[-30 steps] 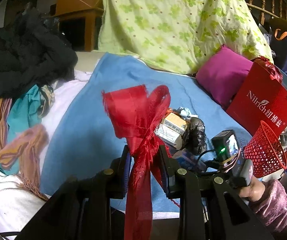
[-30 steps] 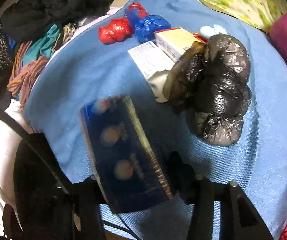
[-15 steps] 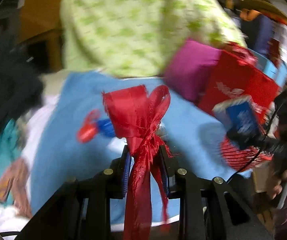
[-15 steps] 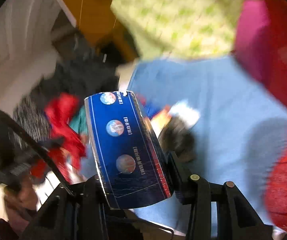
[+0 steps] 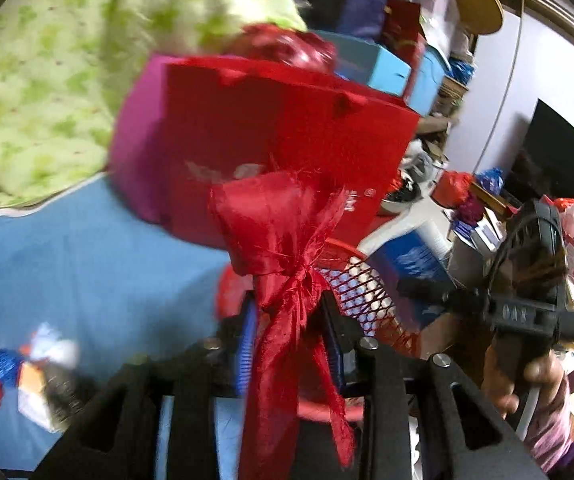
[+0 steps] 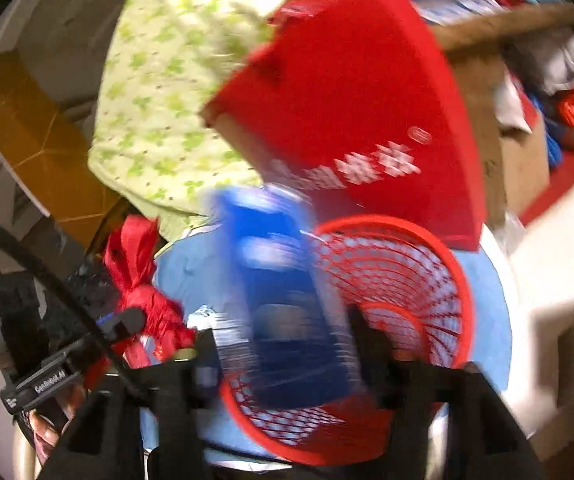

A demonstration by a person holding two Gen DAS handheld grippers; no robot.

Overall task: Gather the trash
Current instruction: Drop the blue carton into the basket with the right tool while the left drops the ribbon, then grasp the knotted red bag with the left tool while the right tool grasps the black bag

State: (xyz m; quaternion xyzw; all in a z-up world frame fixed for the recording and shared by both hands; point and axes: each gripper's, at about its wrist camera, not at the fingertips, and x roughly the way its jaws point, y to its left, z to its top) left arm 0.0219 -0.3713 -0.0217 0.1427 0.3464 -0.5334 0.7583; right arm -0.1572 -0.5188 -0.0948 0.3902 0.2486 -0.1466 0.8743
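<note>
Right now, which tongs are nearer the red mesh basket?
Right. The right tongs hold the blue box over the basket mouth; the left tongs, with the red ribbon, sit just beside its rim.

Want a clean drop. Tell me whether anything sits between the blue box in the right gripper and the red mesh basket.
Nothing visible does. The blue box sits between the right gripper jaws, which have just been opening, directly over the red mesh basket. The basket's mouth looks unobstructed, though the view is blurred.

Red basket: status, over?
Left gripper, right gripper jaws just opening. Ribbon bow between left's, blue box between right's, over red basket. Red bag close behind.
</note>
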